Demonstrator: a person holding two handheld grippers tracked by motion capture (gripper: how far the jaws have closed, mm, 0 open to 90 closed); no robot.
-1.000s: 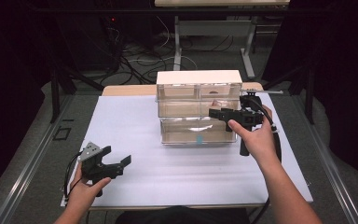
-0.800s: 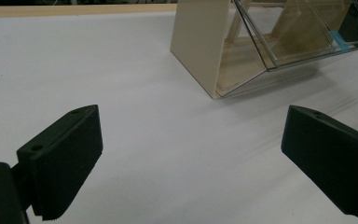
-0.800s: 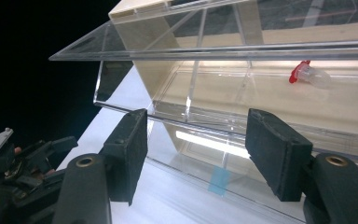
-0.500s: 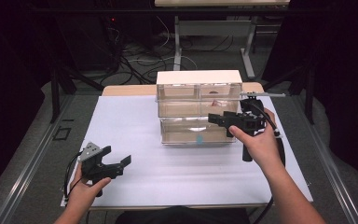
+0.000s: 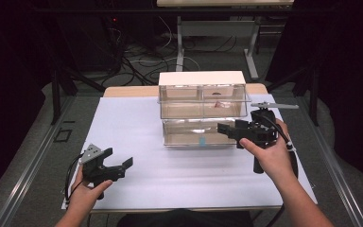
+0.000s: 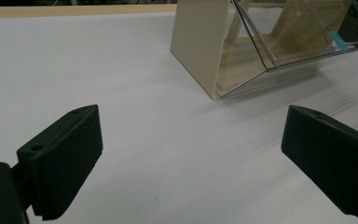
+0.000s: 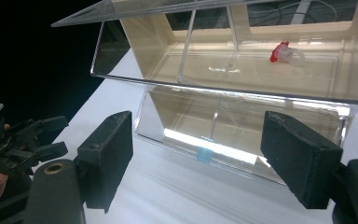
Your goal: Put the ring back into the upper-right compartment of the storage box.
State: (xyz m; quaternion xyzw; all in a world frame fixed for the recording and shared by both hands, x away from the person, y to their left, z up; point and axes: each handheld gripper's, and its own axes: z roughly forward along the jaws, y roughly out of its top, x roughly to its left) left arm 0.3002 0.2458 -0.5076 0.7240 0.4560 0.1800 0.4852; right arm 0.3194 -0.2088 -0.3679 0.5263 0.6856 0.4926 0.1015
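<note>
Right gripper [image 5: 228,129] backed off, jaws just opening, two drawers [image 5: 203,100] out

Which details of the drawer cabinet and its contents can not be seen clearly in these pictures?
- Small red-capped item in the open middle drawer: right gripper view, seen through glare; too small to identify.
- Blue tab on the bottom drawer: high view, too small to read.
- Top drawers: high view, reflections hide any contents.
- Cabinet: left gripper view, top cut off by the upper edge.
</note>
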